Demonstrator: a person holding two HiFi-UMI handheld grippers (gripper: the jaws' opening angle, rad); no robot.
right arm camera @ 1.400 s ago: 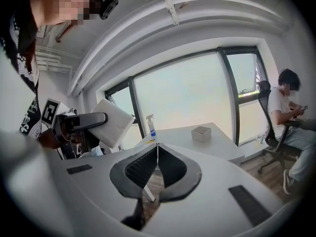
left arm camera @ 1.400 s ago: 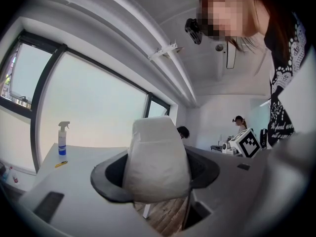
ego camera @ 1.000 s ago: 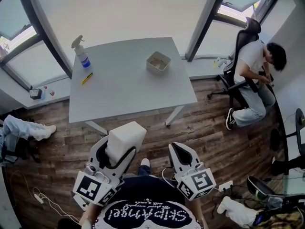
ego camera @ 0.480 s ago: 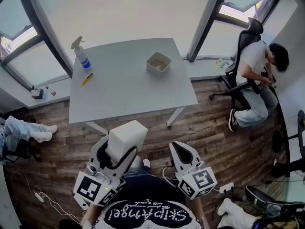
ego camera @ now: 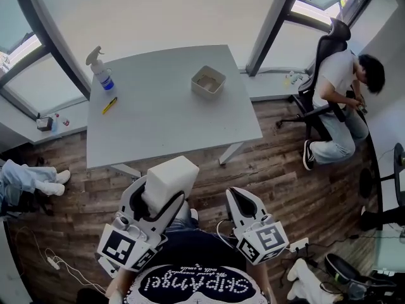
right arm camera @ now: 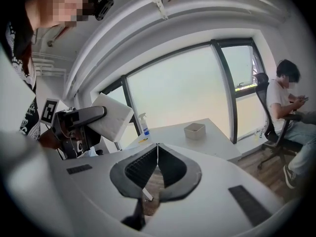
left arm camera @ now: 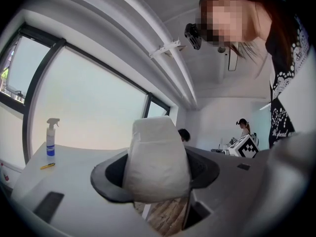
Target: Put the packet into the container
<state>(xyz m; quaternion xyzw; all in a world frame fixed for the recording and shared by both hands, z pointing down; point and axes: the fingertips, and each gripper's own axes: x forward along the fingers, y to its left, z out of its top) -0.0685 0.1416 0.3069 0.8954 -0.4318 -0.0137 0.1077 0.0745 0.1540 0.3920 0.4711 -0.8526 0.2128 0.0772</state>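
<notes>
Left tool (ego camera: 162, 200) is clamped on the white packet (ego camera: 171, 181), holding it up over the wooden floor (ego camera: 304, 195), short of the tabletop's near edge and well apart from the container. Right tool (ego camera: 236, 198) hangs beside it with its jaws pressed together and nothing between them. Tall windows (ego camera: 152, 11) with dark frames curve round the far side of the room, with a pale ledge running beneath them. The grey tabletop (ego camera: 164, 125) stands in front of the glass on slanted white legs, mostly bare. To the right a seated person (ego camera: 338, 100) leans forward in a black office chair (ego camera: 324, 50). The container (ego camera: 208, 81), a small pale square tub, sits open near the tabletop's far right part. A spray bottle (ego camera: 100, 73) stands upright at the far left corner, and a yellow pen (ego camera: 109, 105) lies just in front of it.
</notes>
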